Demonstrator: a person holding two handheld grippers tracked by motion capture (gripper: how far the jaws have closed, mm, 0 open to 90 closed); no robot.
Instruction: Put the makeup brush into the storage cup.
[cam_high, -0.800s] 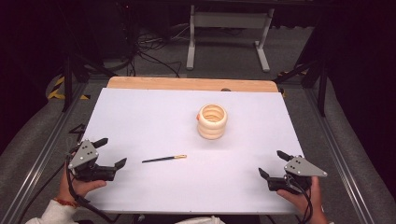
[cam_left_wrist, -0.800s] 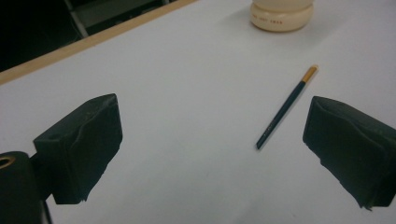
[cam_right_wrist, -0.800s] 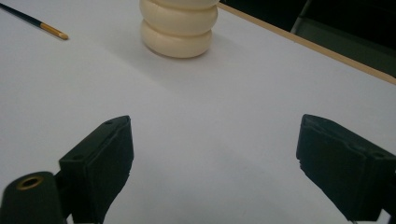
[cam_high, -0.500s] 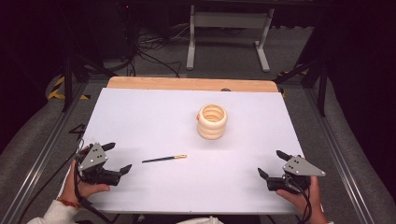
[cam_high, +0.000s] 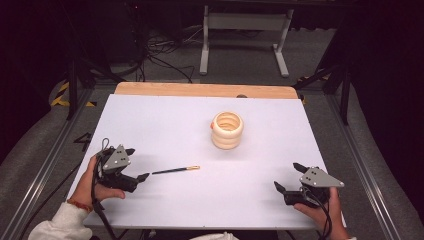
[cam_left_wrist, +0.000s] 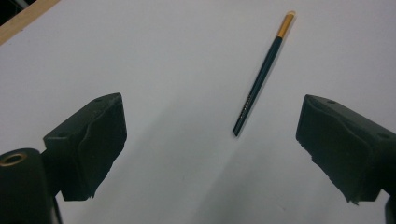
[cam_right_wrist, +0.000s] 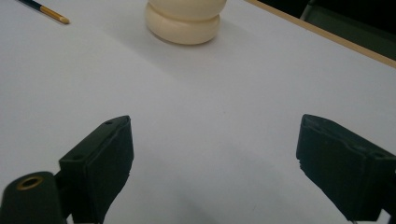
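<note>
White tabletop (cam_high: 165, 125): thin dark-green pencil with gold end (cam_high: 175, 170) lies flat, near side of the cream ribbed holder (cam_high: 227, 130). Light, stiff, rolls easily; we'd pinch mid-shaft. Left gripper (cam_high: 136, 164) just beside it, right gripper (cam_high: 289, 177) well apart, both jaws wide, empty.

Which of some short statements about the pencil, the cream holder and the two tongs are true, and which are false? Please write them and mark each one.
1. The pencil lies flat on the white table. True.
2. The left tongs grip the pencil. False: the jaws are open, and the pencil lies ahead of them, untouched.
3. The cream ribbed holder stands upright, apart from the pencil. True.
4. The pencil stands inside the holder. False: it lies on the table, nearer the person.
5. The right tongs are open and hold nothing. True.
</note>
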